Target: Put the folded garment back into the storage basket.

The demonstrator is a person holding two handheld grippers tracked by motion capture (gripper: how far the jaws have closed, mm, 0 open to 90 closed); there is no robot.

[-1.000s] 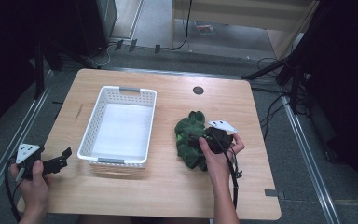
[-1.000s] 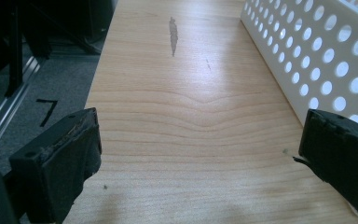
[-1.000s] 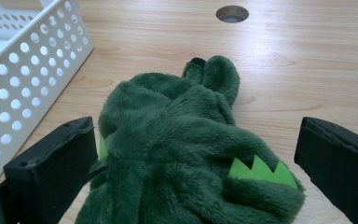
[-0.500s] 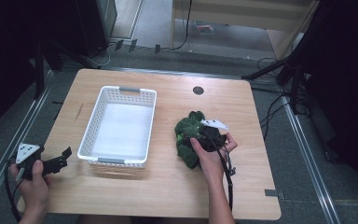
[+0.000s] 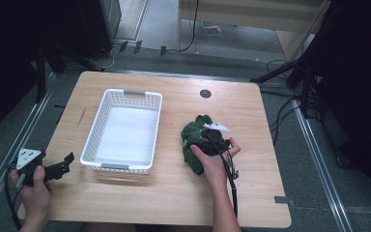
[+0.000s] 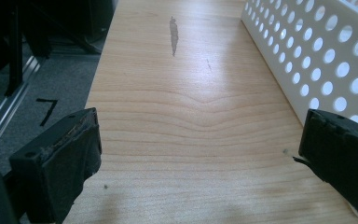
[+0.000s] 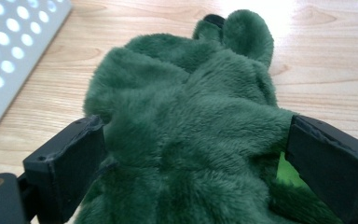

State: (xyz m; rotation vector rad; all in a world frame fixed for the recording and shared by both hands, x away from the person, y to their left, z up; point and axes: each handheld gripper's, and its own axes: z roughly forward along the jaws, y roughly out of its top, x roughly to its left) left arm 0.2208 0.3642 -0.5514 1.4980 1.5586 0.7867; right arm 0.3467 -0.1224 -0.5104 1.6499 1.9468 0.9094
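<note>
A dark green plush toy (image 5: 192, 131) lies on the wooden table (image 5: 174, 203), right of a white perforated basket (image 5: 101, 121). My right gripper (image 5: 201, 140) has come down over it. In the right gripper view the plush (image 7: 186, 93) bulges between the two black jaws of the right gripper (image 7: 191, 154), its fur brushing both pads. Those jaws stand wide and have just been closing a little around the toy. My left gripper (image 5: 68, 163) hovers open at the table's front left, beside the basket's near corner. Nothing lies between the jaws of the left gripper (image 6: 200, 154).
The basket wall (image 6: 317, 56) runs along the right of the left gripper view, and its inside looks empty. A round cable hole (image 5: 205, 93) sits near the table's far edge. Dark floor with rails and cables surrounds the table.
My right hand has moved left and down, so its jaws now straddle the plush toy. The left hand and the basket have stayed put.
</note>
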